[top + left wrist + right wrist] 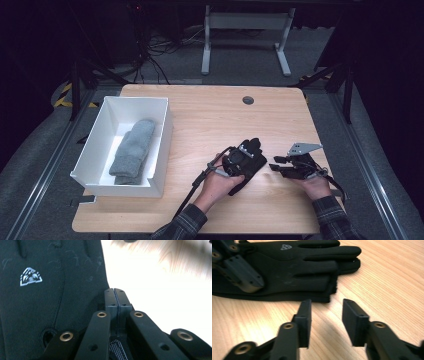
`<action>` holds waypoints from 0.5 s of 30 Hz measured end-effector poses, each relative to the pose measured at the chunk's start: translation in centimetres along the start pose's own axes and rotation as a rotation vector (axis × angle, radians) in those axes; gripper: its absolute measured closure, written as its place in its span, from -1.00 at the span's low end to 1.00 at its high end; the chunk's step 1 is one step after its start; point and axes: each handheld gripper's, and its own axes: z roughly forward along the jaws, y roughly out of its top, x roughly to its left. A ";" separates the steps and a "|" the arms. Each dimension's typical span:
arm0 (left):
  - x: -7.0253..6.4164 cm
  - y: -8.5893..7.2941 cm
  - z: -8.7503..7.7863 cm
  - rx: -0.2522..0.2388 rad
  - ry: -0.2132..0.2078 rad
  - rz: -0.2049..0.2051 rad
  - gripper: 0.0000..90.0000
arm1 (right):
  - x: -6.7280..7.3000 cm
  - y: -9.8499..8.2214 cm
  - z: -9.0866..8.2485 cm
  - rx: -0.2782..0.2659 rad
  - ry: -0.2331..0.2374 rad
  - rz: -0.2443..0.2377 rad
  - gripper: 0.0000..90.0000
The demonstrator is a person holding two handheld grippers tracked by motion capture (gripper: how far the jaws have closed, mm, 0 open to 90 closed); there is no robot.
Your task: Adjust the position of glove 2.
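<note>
Beside shut left gripper (115, 298) jaws, black glove (47, 302), right gripper (325, 315) jaws apart

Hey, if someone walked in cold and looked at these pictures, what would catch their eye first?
Probably the black gloves, stacked flat on the light wooden table near its front edge, with the left gripper shut at their edge and the right gripper just beside them, its fingers parted over bare wood. Next, the white box at the table's left side, holding folded grey socks.
</note>
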 end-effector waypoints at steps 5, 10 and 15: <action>-0.1 -1.3 -1.1 0.016 0.028 0.012 1.00 | -0.2 -0.2 0.4 0.013 -0.028 0.007 -0.04; 0.1 -2.5 -2.4 0.018 0.048 0.044 1.00 | -0.4 -0.3 0.8 0.026 -0.033 0.018 -0.22; 0.4 -2.4 -3.8 -0.021 0.073 0.108 0.70 | -0.5 -0.4 1.1 0.026 -0.055 0.021 -0.33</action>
